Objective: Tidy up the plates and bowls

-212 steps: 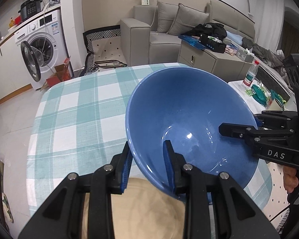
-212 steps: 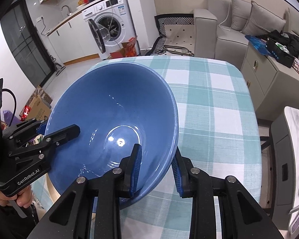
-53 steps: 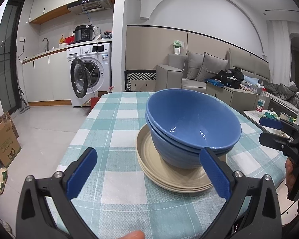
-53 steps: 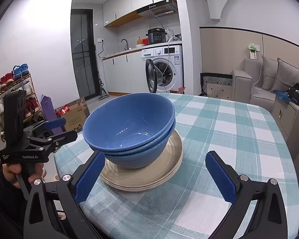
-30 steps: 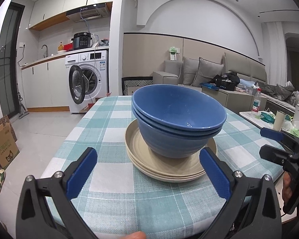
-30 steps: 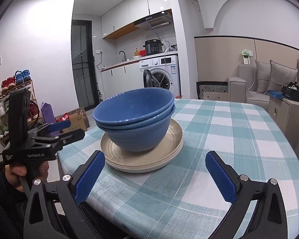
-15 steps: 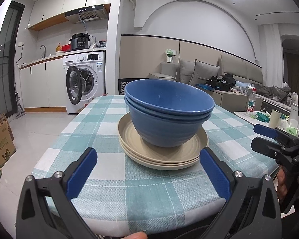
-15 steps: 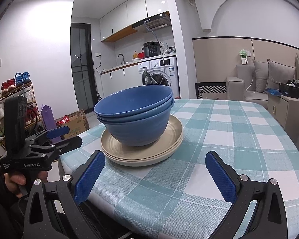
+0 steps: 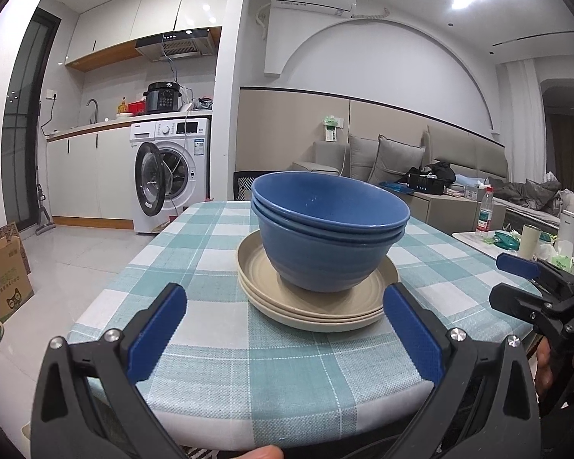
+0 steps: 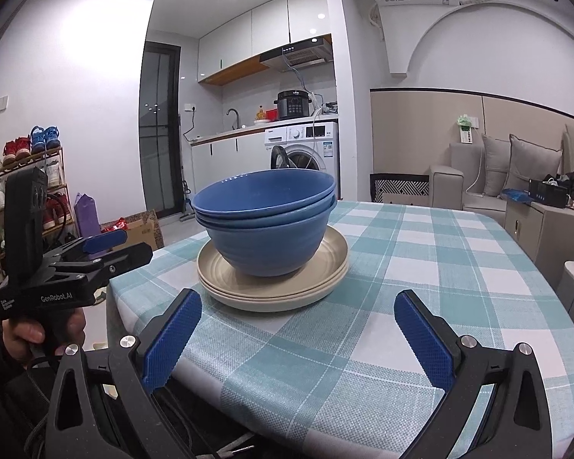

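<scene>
Glazed blue on matt beige, all on woven cloth.
The blue bowls (image 9: 329,229) shine smooth and glossy; the beige plates (image 9: 317,306) look matt; the checked tablecloth (image 10: 421,267) shows coarse weave; gripper pads (image 10: 172,338) are ribbed blue rubber on black plastic.

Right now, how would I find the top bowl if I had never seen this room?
Find the table with the teal checked cloth. Near its front edge lies a stack of beige plates carrying nested blue bowls. The top bowl is the one whose hollow inside you can see; only the rims of the others show.
</scene>
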Motion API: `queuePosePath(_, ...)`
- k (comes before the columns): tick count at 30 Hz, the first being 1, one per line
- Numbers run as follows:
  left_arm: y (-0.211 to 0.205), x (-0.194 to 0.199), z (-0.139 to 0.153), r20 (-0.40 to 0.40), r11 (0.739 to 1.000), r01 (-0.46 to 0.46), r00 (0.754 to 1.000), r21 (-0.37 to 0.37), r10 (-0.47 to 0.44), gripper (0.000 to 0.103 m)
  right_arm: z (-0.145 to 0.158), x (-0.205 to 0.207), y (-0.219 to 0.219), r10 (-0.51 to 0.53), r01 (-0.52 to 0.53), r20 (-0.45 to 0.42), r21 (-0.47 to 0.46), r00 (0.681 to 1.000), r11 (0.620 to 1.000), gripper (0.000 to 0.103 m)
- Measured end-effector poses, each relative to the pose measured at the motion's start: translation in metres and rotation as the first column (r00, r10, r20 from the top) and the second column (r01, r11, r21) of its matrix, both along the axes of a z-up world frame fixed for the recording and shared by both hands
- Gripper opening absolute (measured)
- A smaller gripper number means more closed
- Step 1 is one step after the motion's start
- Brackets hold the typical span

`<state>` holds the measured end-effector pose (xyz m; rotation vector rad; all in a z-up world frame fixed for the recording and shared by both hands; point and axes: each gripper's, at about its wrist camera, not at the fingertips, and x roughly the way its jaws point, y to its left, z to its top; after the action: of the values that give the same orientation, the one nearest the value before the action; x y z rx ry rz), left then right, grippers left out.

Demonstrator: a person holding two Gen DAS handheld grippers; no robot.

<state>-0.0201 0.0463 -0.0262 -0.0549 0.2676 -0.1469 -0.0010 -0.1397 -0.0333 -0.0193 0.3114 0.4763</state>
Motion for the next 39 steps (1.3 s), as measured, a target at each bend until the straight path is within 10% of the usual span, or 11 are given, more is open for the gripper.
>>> queuePosePath(39,0.004,-0.004,-0.002,0.009,1.000,-0.008,1.000,-0.021,0.009,0.103,-0.001,-0.013,-0.008,-0.033,0.033,0.027,0.017,0.999,0.999,0.103)
